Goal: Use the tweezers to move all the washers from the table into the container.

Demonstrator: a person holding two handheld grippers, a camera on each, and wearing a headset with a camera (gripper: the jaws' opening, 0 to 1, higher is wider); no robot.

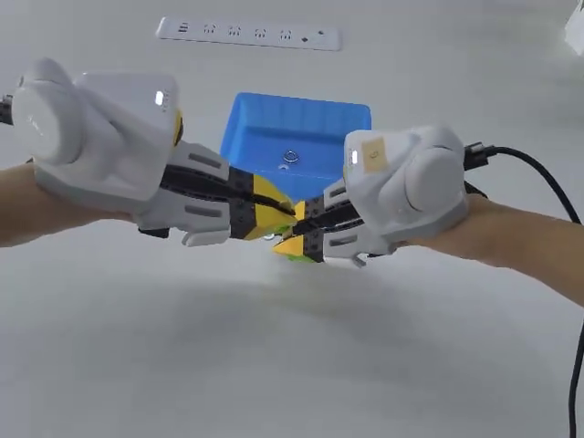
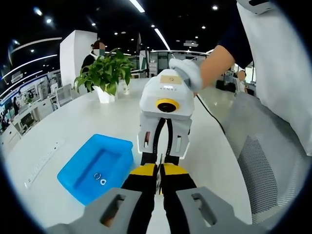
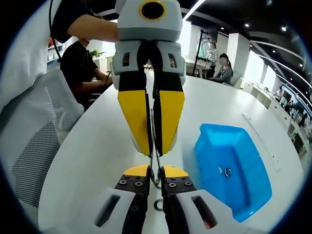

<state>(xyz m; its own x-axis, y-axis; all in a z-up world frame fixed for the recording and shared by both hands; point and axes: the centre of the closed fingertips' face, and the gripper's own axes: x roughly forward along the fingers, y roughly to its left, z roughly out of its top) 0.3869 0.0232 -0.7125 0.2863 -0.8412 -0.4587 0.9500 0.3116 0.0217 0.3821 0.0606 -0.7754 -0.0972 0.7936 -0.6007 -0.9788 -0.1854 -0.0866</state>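
washer (image 3: 159,204) on table (image 3: 83,161) | beneath right hand-held gripper (image 3: 155,172) | clamping tweezers (image 3: 156,182)

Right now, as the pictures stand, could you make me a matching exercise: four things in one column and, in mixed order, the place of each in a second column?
Things
1. blue container
2. power strip
3. loose washer
4. potted plant

Places
A. on the white table, outside the container
B. at the table's far end, in a white pot
C. beyond the container, flat on the table
D. on the table, with washers inside it

Pairs: 1-D, 2-C, 3-A, 4-B
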